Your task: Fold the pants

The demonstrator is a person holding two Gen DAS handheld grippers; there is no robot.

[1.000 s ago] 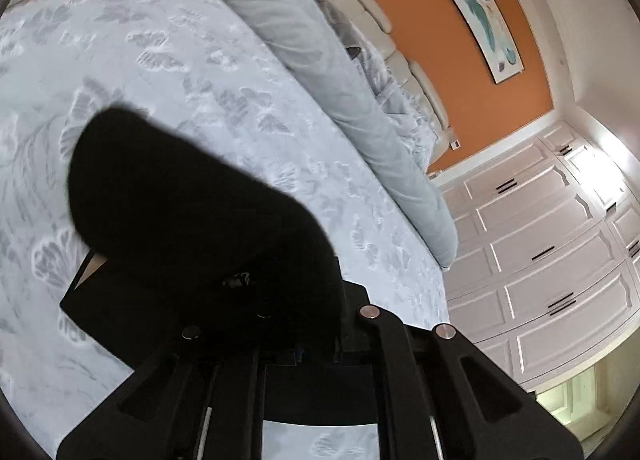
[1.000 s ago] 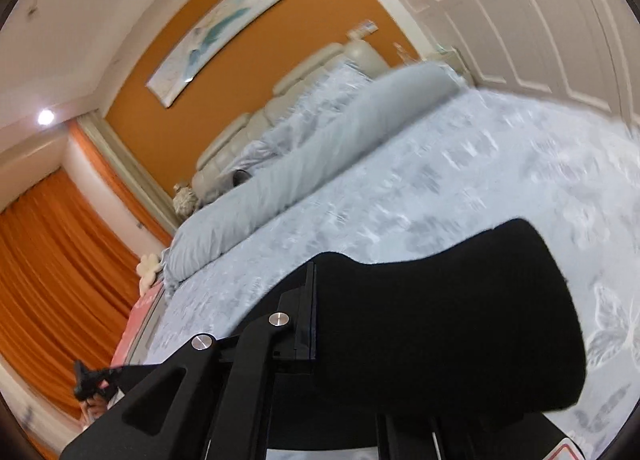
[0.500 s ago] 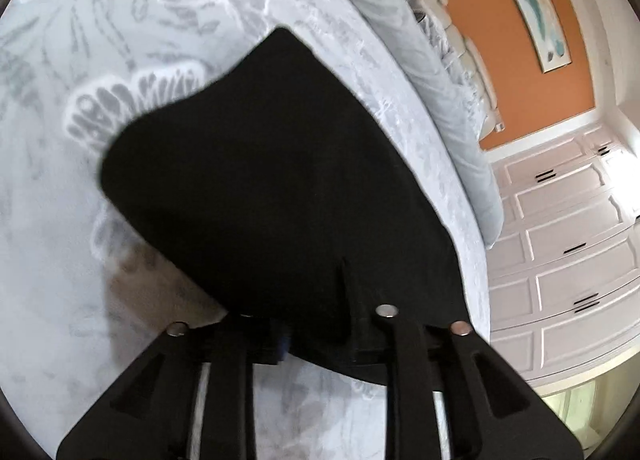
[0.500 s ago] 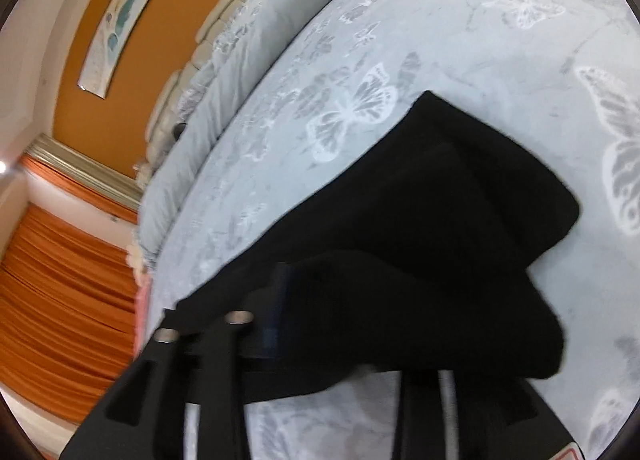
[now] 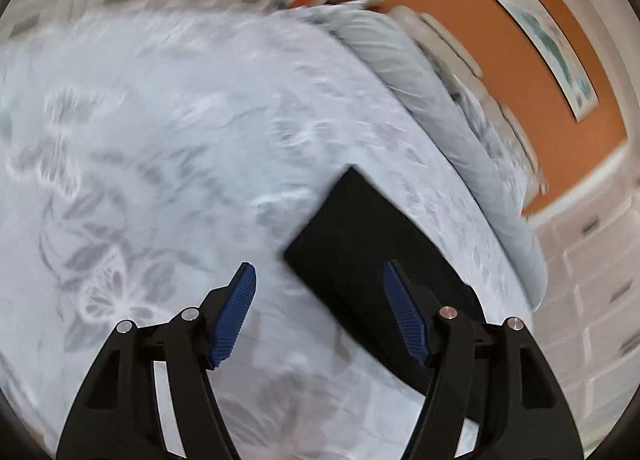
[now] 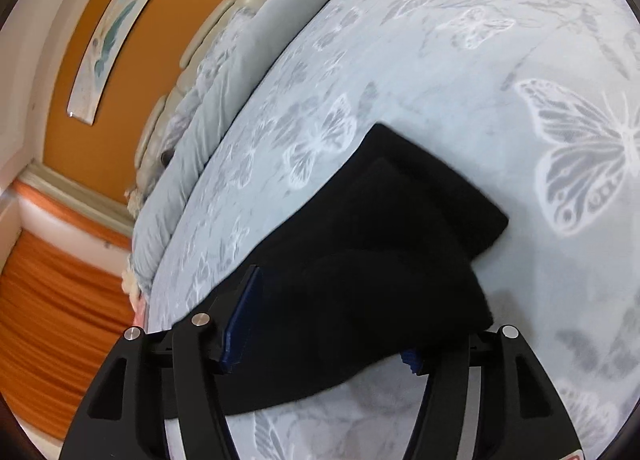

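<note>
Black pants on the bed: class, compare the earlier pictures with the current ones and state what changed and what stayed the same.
Both tools let go. A second ago each was clamped on the black pants, holding them up; since then the pants came down onto the bedspread in a folded stack. The left tool has just been opening and swung aside, with nothing between its pads. The right tool has just been opening, cloth still between them. Bed, pillows and wall picture are unchanged.

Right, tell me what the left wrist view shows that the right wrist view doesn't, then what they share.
Only the left wrist view shows the left gripper, open over bare bedspread, beside the pants, plus white cabinets. Only the right wrist view shows the right gripper, its jaws just opened and loosely around the pants' thick fold, plus orange curtains. Both show the folded black pants on the butterfly bedspread, the orange wall and the painting.
</note>
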